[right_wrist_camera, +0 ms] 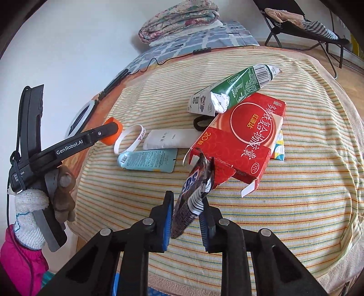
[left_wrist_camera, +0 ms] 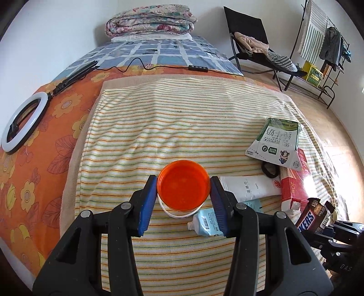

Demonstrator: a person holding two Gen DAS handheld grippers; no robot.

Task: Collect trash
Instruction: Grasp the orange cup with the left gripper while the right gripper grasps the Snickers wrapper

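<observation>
My left gripper (left_wrist_camera: 183, 185) is shut on a small orange cup (left_wrist_camera: 183, 185), its blue pads pressed on both sides; the cup hangs just above the striped towel (left_wrist_camera: 170, 118). In the right wrist view that gripper (right_wrist_camera: 109, 132) and cup (right_wrist_camera: 112, 137) are at the left. My right gripper (right_wrist_camera: 187, 200) is shut on a Snickers wrapper (right_wrist_camera: 195, 182), held tilted upright over the towel (right_wrist_camera: 295, 205). On the towel lie a green-and-white milk carton (right_wrist_camera: 234, 91), an opened red medicine box (right_wrist_camera: 241, 139), a white packet (right_wrist_camera: 170, 139), a pale blue tube (right_wrist_camera: 147, 161), a white wristband (right_wrist_camera: 129, 139) and a black hair tie (right_wrist_camera: 200, 123).
The towel covers a bed with an orange flowered sheet (left_wrist_camera: 45, 141). A ring light (left_wrist_camera: 22, 123) and its cable lie at the left. A folded quilt (left_wrist_camera: 150, 20) sits at the bed's far end. A black chair (left_wrist_camera: 252, 43) and clothes rack (left_wrist_camera: 323, 45) stand on the floor beyond.
</observation>
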